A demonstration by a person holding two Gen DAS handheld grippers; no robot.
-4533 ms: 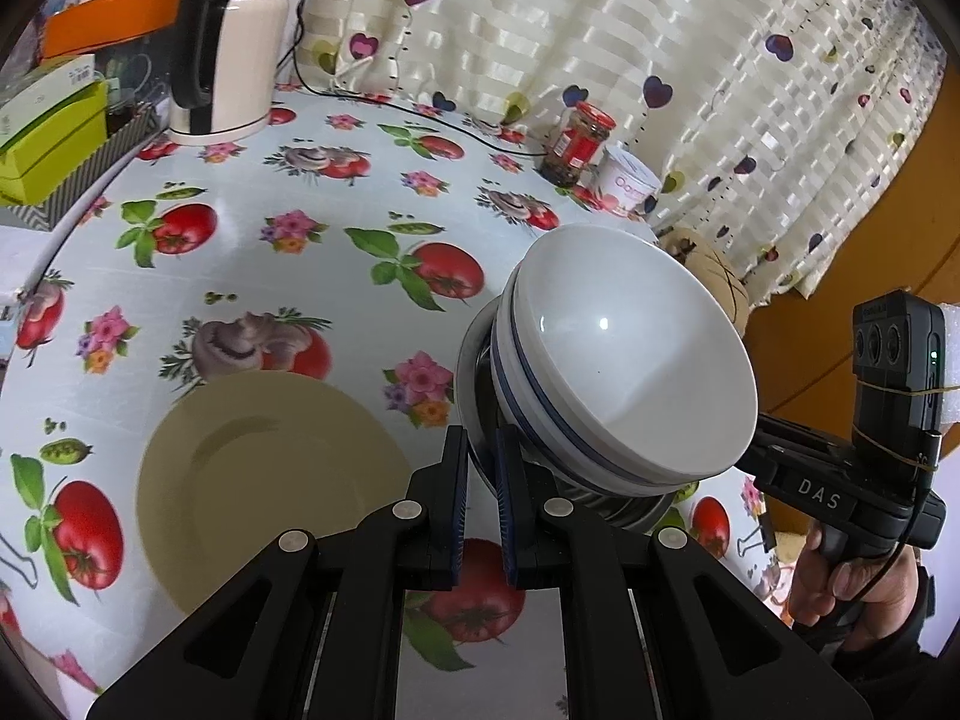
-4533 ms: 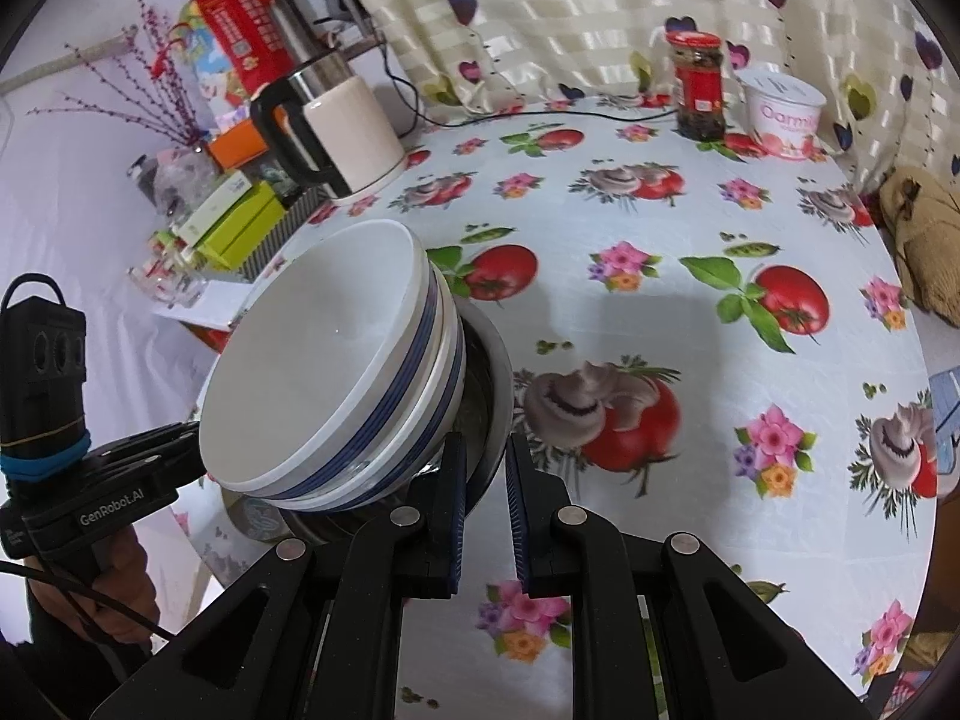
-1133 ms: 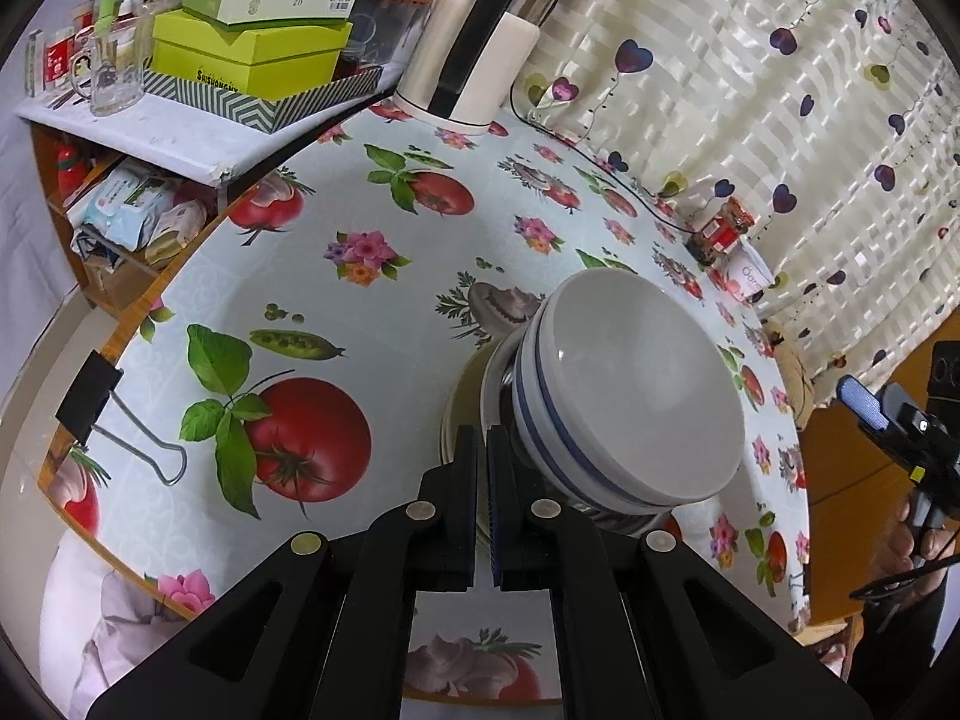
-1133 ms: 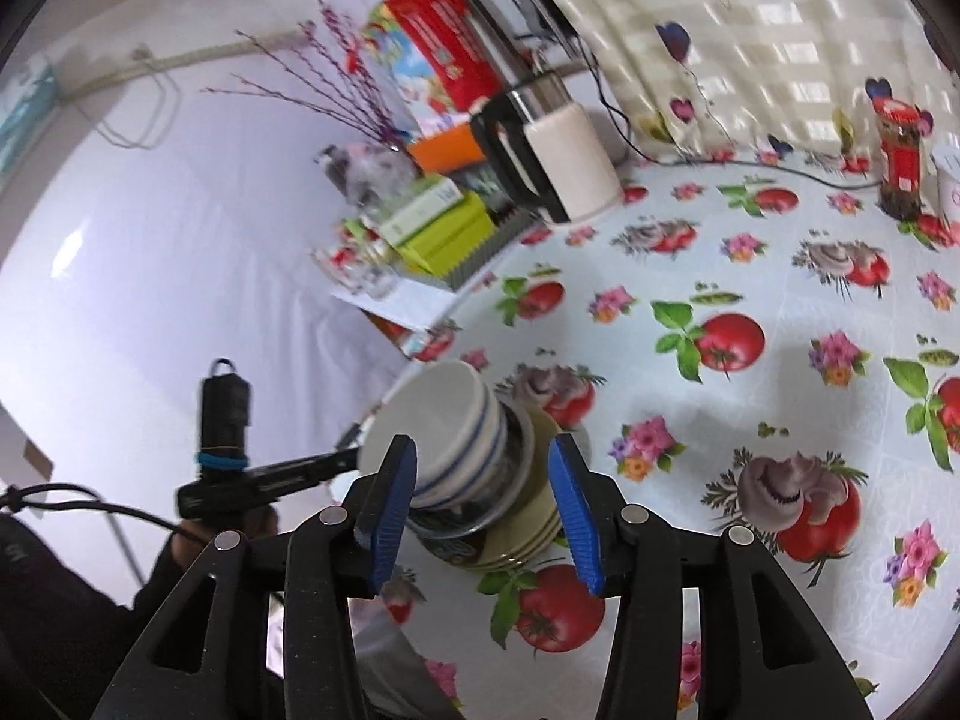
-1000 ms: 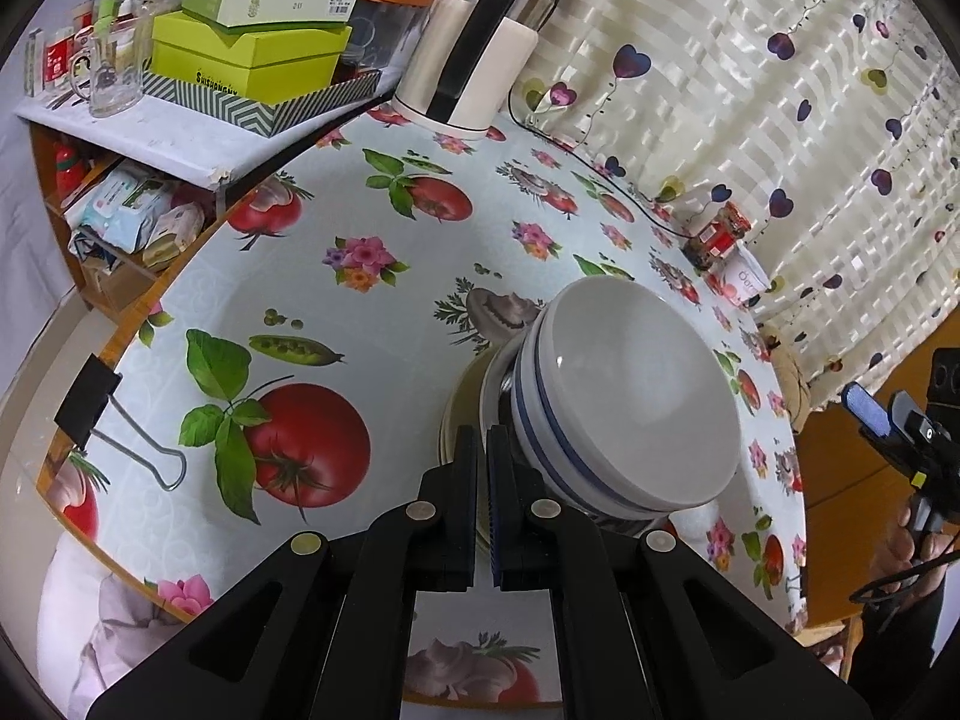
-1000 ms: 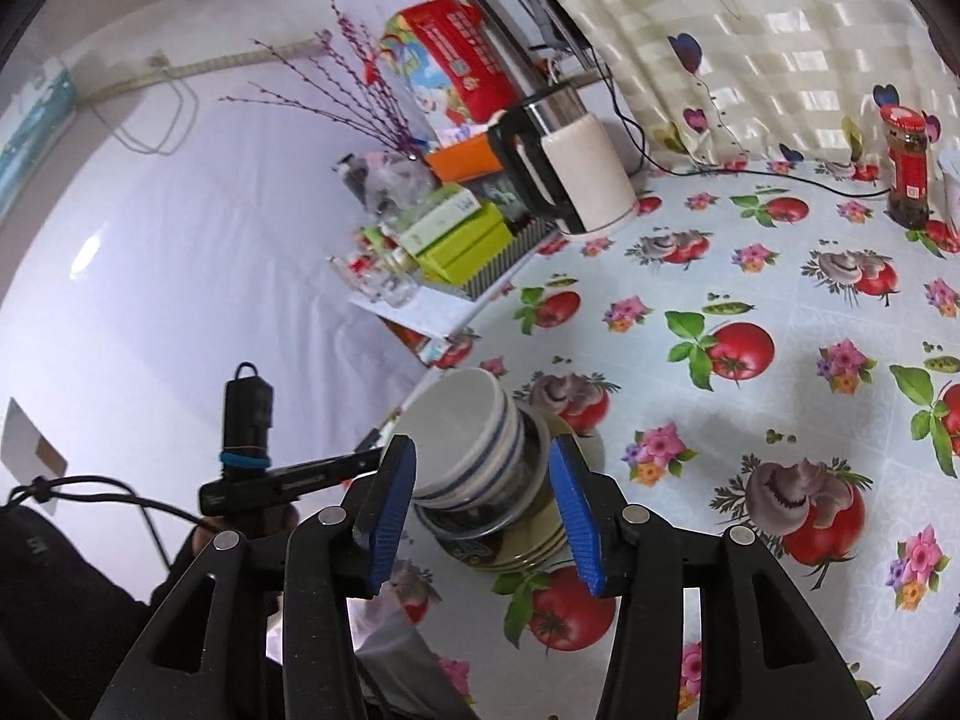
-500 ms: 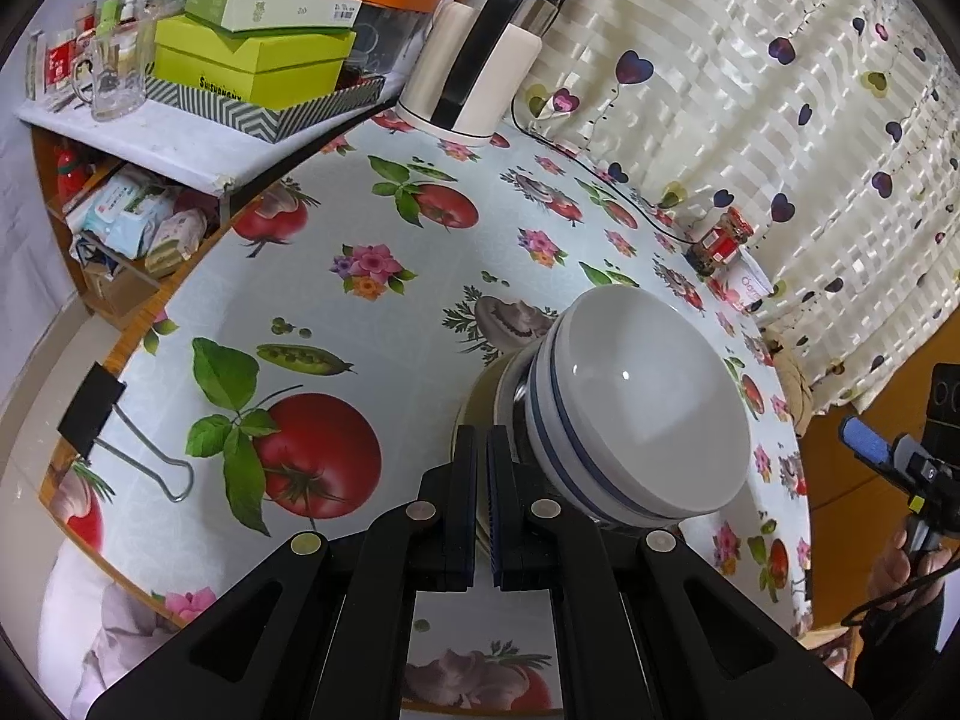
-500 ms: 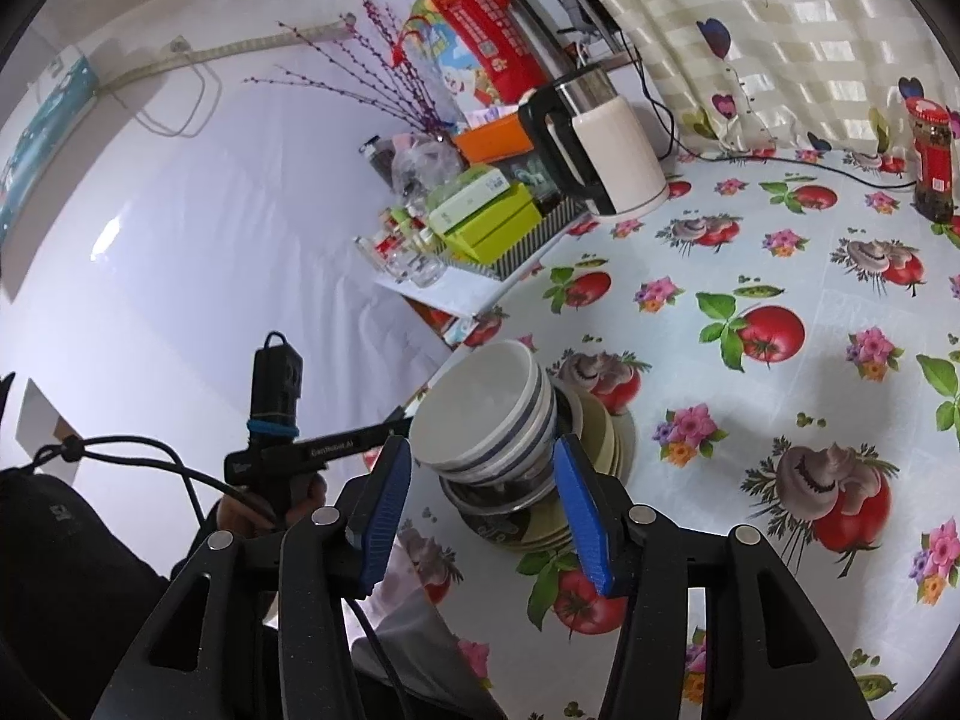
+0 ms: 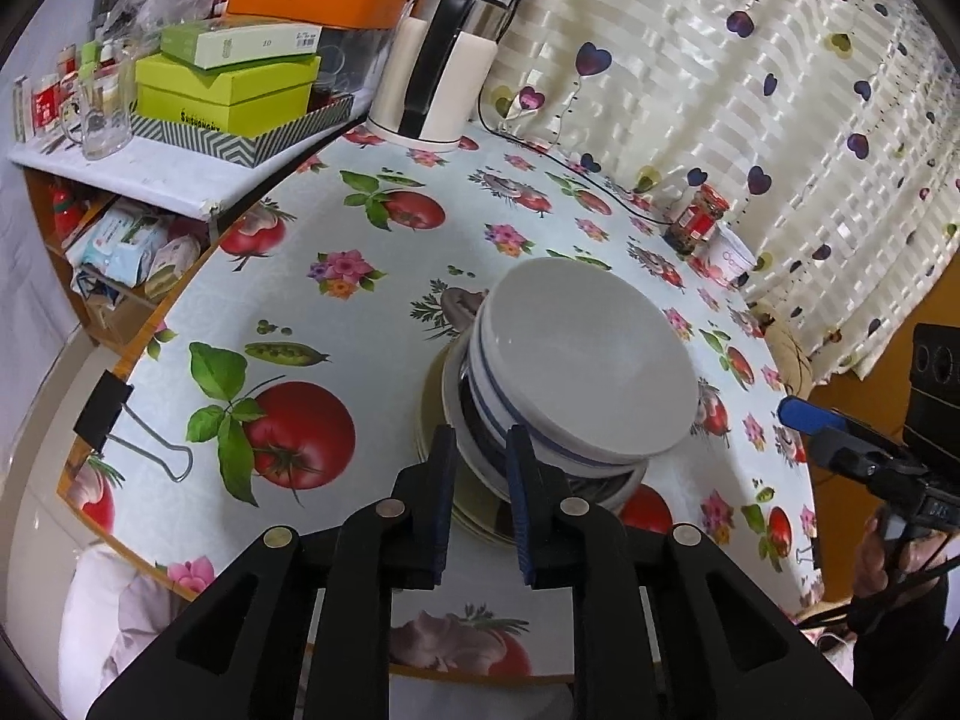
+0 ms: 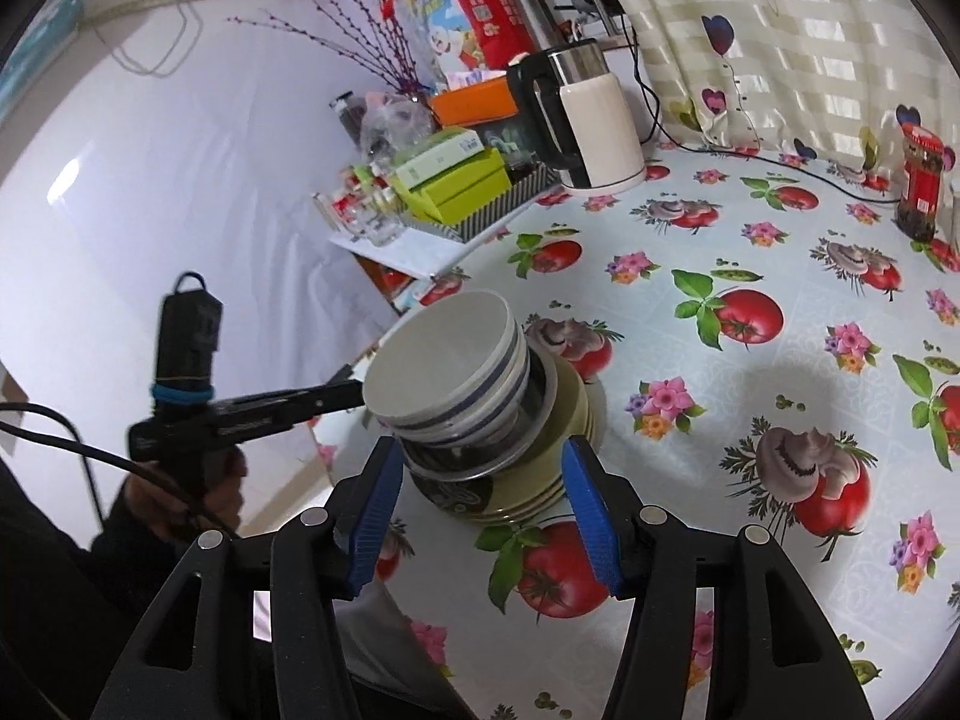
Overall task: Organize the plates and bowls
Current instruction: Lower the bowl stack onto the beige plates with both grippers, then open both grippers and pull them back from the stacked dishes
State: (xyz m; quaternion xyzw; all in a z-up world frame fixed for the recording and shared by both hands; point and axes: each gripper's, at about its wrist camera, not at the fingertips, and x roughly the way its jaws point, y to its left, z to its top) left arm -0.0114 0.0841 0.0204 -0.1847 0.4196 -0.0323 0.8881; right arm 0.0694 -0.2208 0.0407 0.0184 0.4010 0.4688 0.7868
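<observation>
**Inspector:** The surface (image 9: 372, 324) is a round top under a cloth printed with tomatoes, mushrooms and flowers, with a heart-print curtain (image 9: 750, 78) behind it. Start with what is nearest.

**Assistant:** Nearest in the left wrist view is the left claw (image 9: 478, 501). Its jaws are opening and stand apart on either side of the plate rims at the near edge of the stack (image 9: 540, 414). The pads no longer press on anything. In the right wrist view the right claw (image 10: 480, 510) is also opening. The stack shows between its blue pads (image 10: 591, 507), but they touch nothing and lie short of it.

**Inspector:** Where do the task items stand?

**Assistant:** All in one pile close to the near edge of the surface: yellowish plates (image 10: 558, 480) at the bottom, a dark glassy bowl (image 10: 456, 459) on them, and blue-banded white bowls (image 9: 588, 360) nested on top. The top bowls look tilted.

**Inspector:** Beyond that?

**Assistant:** A kettle (image 9: 444, 66) and a red-lidded jar (image 9: 696, 219) at the far edge, well apart from the pile.

**Inspector:** Advice for the step in hand?

**Assistant:** In my judgement this is the release. Open fully before drawing back, and withdraw straight along the fingers so neither pad drags a rim. The pile is near the edge and leans, so a nudge could slide it.
</observation>
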